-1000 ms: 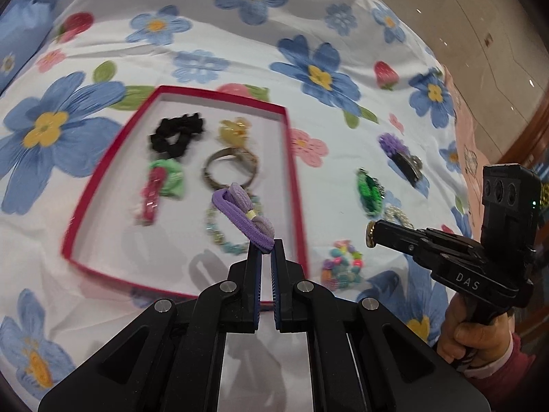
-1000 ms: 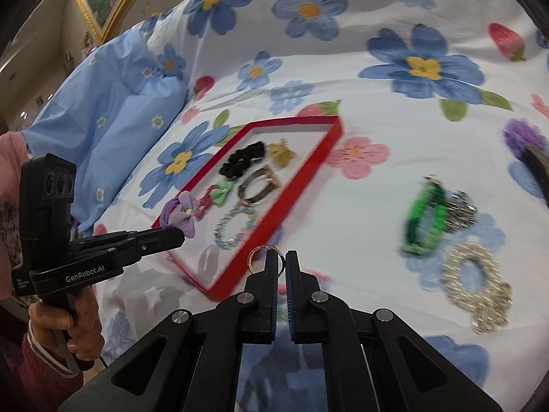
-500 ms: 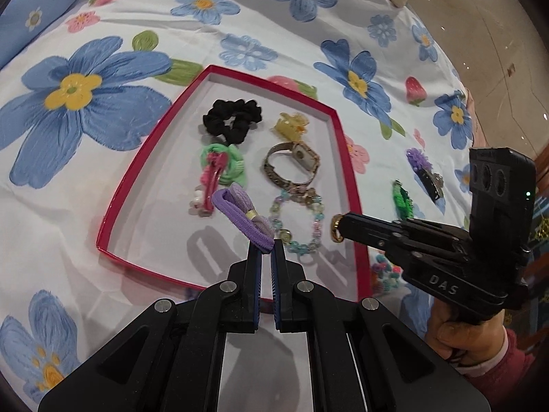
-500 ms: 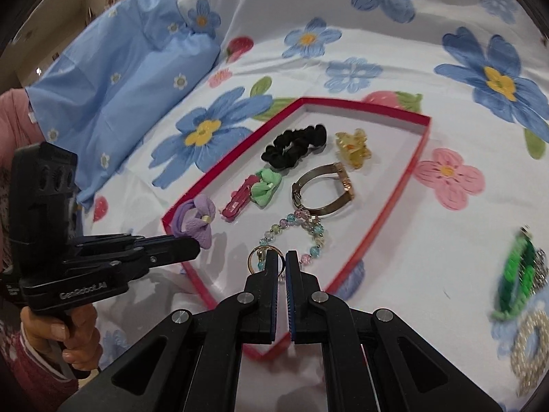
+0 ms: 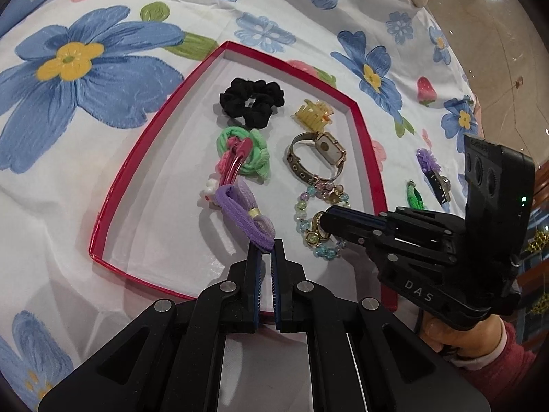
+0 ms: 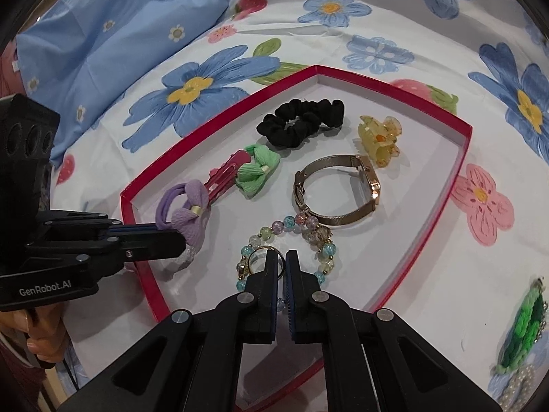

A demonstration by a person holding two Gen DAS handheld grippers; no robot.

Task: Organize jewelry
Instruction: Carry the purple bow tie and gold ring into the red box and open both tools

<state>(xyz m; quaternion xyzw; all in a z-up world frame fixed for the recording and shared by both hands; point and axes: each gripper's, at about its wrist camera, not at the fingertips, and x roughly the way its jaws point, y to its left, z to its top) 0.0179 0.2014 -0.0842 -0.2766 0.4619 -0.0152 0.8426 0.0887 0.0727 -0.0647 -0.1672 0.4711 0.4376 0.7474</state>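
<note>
Purple bow hair tie [image 5: 247,215] pinched in clenched left gripper [image 5: 267,247], low over red tray [image 5: 120,185]. Gold ring [image 6: 266,260] clamped in right gripper [image 6: 281,257] above bead bracelet [image 6: 288,237]. Nearby: watch [image 6: 343,189], black scrunchie [image 6: 302,122]. Underneath, flowered bedsheet [image 5: 85,68].

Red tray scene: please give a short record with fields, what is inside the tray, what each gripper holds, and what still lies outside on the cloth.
tray: red tray on the floral cloth
inside: black scrunchie, yellow claw clip, watch, green bow tie, pink clip, beaded bracelet
left gripper: shut on purple bow hair tie, above tray
right gripper: shut on gold ring, above bracelet
outside: green piece, pearl piece
</note>
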